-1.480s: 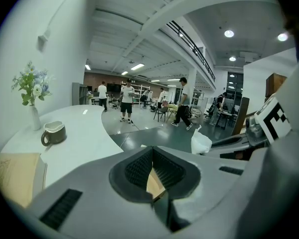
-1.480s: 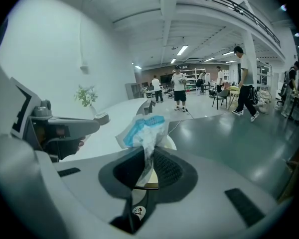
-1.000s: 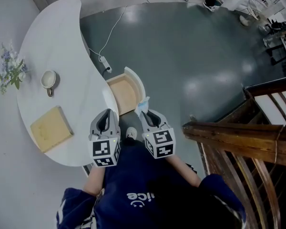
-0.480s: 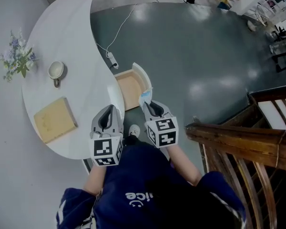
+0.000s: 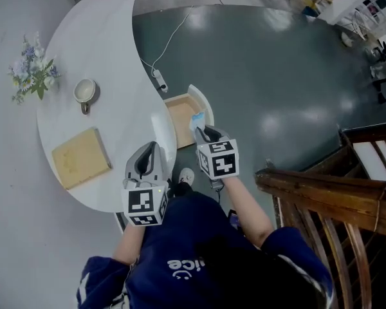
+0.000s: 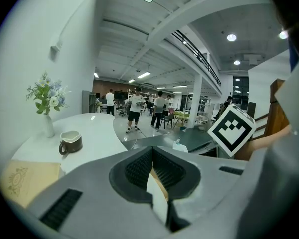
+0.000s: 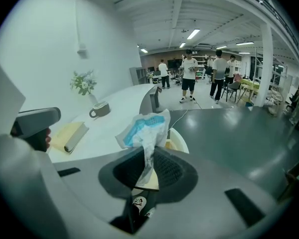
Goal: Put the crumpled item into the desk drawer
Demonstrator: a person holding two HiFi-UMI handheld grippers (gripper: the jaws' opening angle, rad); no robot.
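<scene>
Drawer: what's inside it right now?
The open drawer shows only bare wooden bottom. The corner nearest the person is covered by the right gripper holding the crumpled item, so that part can't be checked.

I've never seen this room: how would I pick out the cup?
Start at the big white curved desk. On it, a cup stands between the flowers and the flat yellow book. It is the only small round thing there, brown outside, with a handle.

Navy shirt point(image 5: 193, 253), grey left tool point(image 5: 149, 147), right tool point(image 5: 202, 130)
</scene>
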